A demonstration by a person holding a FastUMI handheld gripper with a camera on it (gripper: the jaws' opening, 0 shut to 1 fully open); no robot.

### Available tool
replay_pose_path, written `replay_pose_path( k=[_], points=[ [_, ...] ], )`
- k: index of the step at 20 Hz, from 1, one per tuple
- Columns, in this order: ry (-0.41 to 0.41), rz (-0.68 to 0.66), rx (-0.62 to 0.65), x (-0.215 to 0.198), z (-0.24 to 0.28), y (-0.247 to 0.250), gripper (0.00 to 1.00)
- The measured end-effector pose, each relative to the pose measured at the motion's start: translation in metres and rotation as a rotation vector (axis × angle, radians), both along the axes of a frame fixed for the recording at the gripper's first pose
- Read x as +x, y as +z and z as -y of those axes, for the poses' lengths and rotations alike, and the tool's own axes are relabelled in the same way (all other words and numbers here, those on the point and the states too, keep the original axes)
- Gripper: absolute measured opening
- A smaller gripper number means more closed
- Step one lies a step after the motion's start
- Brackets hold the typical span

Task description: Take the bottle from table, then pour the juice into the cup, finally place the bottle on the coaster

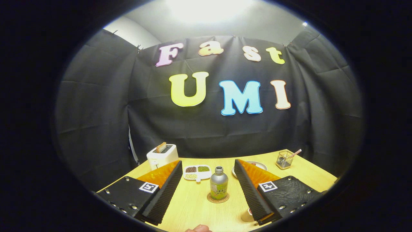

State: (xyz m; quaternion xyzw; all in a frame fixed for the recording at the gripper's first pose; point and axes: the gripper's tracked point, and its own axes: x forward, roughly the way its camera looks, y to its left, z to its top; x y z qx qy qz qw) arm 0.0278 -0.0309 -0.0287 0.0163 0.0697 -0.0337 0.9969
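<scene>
A small bottle (219, 185) with a grey cap and a green label stands upright on a round cork coaster (218, 198), just ahead of my gripper (207, 167) and between the lines of its two fingers. The fingers are spread wide and hold nothing; the left finger (164, 190) and the right finger (249, 190) are each well apart from the bottle. A pale cup (247, 215) peeks out low beside the right finger, mostly hidden by it.
On the wooden table (196, 206), a white toaster (162, 155) with a slice in it stands far left. A divided white dish (197, 172) of beans lies behind the bottle. A plate (260, 165) and a wire pen holder (284, 159) sit far right. A fingertip (199, 228) shows nearest me.
</scene>
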Motion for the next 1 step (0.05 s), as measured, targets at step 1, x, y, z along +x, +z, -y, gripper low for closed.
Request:
replay_pose_path(
  k=[1],
  points=[
    [0.003, 0.002, 0.001, -0.0018, -0.0016, 0.0015, 0.98]
  ],
)
